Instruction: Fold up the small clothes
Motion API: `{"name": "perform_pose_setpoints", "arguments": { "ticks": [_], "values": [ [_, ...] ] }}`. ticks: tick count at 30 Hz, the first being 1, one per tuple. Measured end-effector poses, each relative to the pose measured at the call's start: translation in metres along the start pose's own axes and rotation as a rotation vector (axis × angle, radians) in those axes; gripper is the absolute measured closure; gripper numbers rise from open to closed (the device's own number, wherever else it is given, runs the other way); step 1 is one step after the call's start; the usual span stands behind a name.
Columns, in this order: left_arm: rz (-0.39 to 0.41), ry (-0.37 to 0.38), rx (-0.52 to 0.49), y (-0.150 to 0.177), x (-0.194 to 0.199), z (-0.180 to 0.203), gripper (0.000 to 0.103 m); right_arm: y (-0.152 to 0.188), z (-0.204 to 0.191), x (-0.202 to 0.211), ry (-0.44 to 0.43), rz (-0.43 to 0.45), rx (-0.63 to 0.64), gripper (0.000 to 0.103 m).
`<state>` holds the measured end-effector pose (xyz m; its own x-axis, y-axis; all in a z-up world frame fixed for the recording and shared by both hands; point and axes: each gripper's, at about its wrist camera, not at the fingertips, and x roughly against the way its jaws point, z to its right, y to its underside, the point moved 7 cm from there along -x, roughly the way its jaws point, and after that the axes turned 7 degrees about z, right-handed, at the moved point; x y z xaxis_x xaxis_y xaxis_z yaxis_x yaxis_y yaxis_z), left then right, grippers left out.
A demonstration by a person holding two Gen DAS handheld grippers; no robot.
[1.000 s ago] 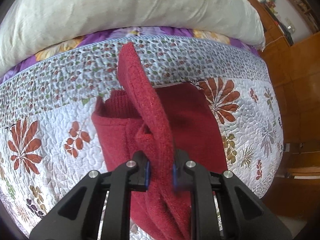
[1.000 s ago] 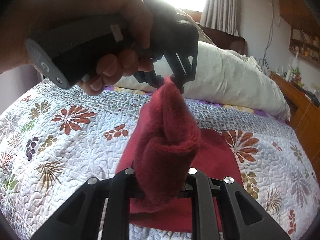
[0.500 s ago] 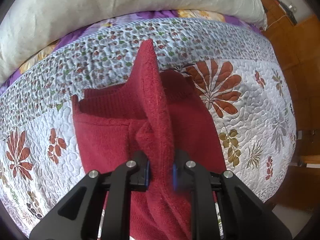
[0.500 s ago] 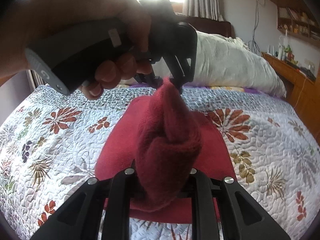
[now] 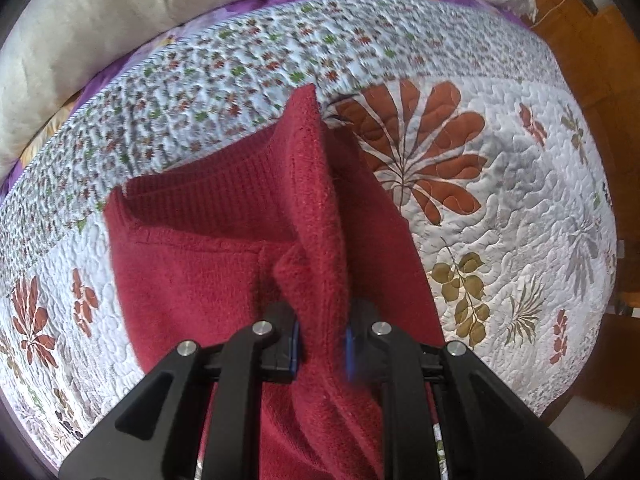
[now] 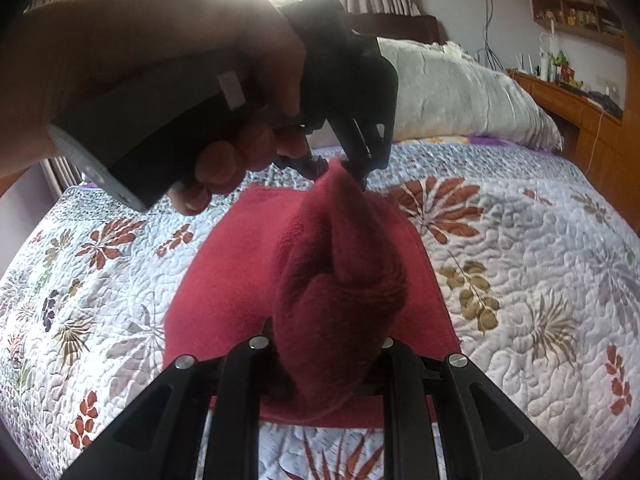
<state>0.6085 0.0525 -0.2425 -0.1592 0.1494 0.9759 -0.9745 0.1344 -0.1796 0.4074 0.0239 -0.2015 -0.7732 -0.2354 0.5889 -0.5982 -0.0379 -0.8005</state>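
A dark red knitted garment [image 5: 192, 280] lies partly flat on the floral quilt [image 5: 500, 216]. One raised fold of it runs between the two grippers. My left gripper [image 5: 322, 346] is shut on one end of that fold; in the right wrist view the same left gripper [image 6: 340, 168] pinches the far tip, held by a person's hand [image 6: 168, 52]. My right gripper [image 6: 324, 364] is shut on the near end of the red garment [image 6: 340, 280], and the bunched cloth hides its fingertips. The rest of the garment spreads flat beneath the fold.
A large off-white pillow [image 6: 460, 92] lies along the head of the bed, also seen as the pillow [image 5: 100, 40]. A wooden shelf with small items [image 6: 560, 76] stands at the right. Wooden floor [image 5: 592, 40] lies beyond the bed's edge.
Both grippers have come lower and nearer the quilt with the raised fold between them. The flat part of the garment looks larger in both views. Neither grip has changed.
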Motion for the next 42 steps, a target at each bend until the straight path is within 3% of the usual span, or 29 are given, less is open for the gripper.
{"name": "perform_pose_setpoints", "arguments": {
  "ticks": [9, 11, 13, 14, 16, 18, 22, 27, 30, 32, 33, 34, 37, 41, 42],
  "values": [
    [0.007, 0.008, 0.019, 0.002, -0.021, 0.013, 0.084, 0.018, 0.026, -0.012, -0.061, -0.067, -0.123, 0.086],
    [0.051, 0.047, 0.041, 0.002, -0.022, 0.016, 0.073, 0.023, 0.038, -0.016, -0.114, -0.104, -0.212, 0.085],
    [0.138, 0.1, 0.073, 0.001, -0.011, 0.016, 0.046, 0.027, 0.048, -0.021, -0.163, -0.131, -0.278, 0.082],
    [0.172, 0.125, 0.088, 0.0, -0.005, 0.014, 0.04, 0.031, 0.054, -0.025, -0.199, -0.151, -0.315, 0.08],
    [0.238, 0.167, 0.118, 0.002, 0.015, 0.003, 0.037, 0.039, 0.068, -0.028, -0.26, -0.177, -0.403, 0.062],
    [0.285, 0.208, 0.129, 0.008, 0.036, -0.006, 0.036, 0.045, 0.08, -0.028, -0.298, -0.192, -0.457, 0.056],
    [0.402, 0.206, 0.075, 0.037, 0.079, -0.034, 0.029, 0.05, 0.101, -0.019, -0.446, -0.204, -0.618, 0.043],
    [0.41, 0.348, 0.139, 0.104, 0.096, -0.069, 0.028, 0.045, 0.112, -0.024, -0.575, -0.271, -0.733, 0.034],
    [0.39, 0.388, 0.151, 0.136, 0.09, -0.073, 0.028, 0.041, 0.108, -0.036, -0.648, -0.341, -0.77, 0.031],
    [0.378, 0.4, 0.116, 0.154, 0.083, -0.07, 0.028, 0.042, 0.1, -0.045, -0.661, -0.394, -0.753, 0.034],
    [0.375, 0.392, 0.099, 0.16, 0.08, -0.069, 0.028, 0.045, 0.098, -0.049, -0.651, -0.408, -0.745, 0.058],
    [0.372, 0.389, 0.079, 0.167, 0.076, -0.066, 0.028, 0.047, 0.098, -0.054, -0.623, -0.423, -0.727, 0.074],
    [0.368, 0.428, 0.056, 0.177, 0.07, -0.061, 0.028, 0.054, 0.104, -0.061, -0.563, -0.453, -0.716, 0.08],
    [0.376, 0.487, 0.046, 0.181, 0.062, -0.058, 0.027, 0.048, 0.107, -0.06, -0.549, -0.457, -0.691, 0.08],
    [0.365, 0.493, 0.054, 0.18, 0.055, -0.057, 0.026, 0.044, 0.106, -0.057, -0.556, -0.46, -0.676, 0.075]
  ]
}}
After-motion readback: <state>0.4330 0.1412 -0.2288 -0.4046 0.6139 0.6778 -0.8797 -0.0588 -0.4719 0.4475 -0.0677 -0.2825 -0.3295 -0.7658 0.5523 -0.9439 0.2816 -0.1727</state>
